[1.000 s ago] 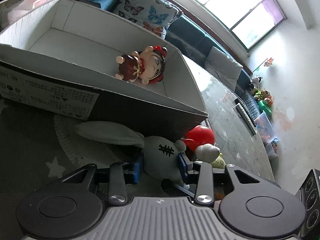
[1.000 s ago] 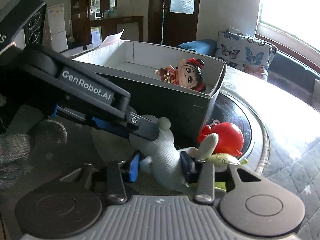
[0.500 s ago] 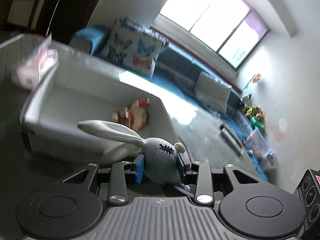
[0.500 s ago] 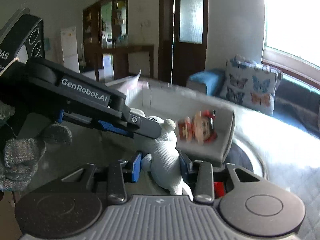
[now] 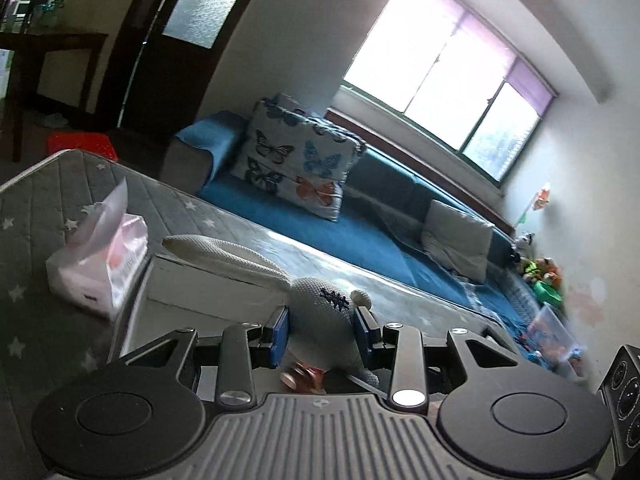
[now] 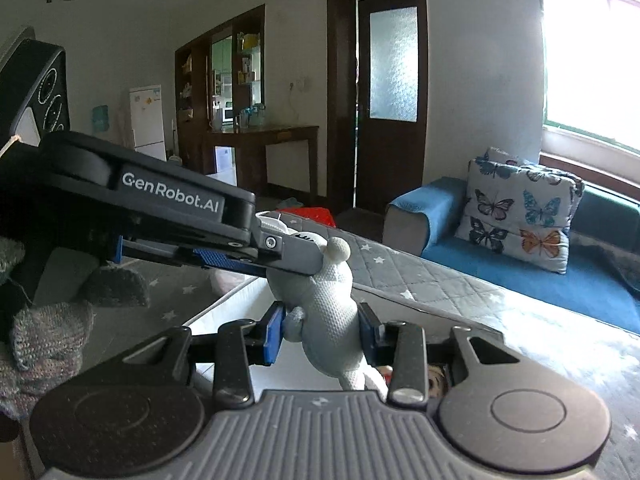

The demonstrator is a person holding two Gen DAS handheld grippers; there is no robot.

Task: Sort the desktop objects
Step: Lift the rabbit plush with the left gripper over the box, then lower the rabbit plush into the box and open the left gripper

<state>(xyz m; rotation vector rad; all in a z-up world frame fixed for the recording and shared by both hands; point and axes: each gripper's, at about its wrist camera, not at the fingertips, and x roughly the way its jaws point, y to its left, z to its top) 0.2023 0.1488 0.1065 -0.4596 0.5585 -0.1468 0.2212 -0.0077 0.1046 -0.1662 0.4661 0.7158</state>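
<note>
Blue pads of the left hand-held gripper point(image 5: 321, 332) clamp the grey knitted rabbit's point(image 5: 320, 320) head; the right hand-held gripper point(image 6: 321, 334) clamps its body, above the white box point(image 5: 192, 276). A tissue pack point(image 5: 100, 256) sits at nine o'clock.

Plush rabbit point(image 5: 320, 320) grey, dark stitched mark; cushion point(image 5: 296, 168) pale, butterfly print; sofa point(image 5: 360, 236) blue; table cover point(image 6: 420, 280) grey, white stars; tissue pack point(image 5: 100, 256) possibly pink-white.
</note>
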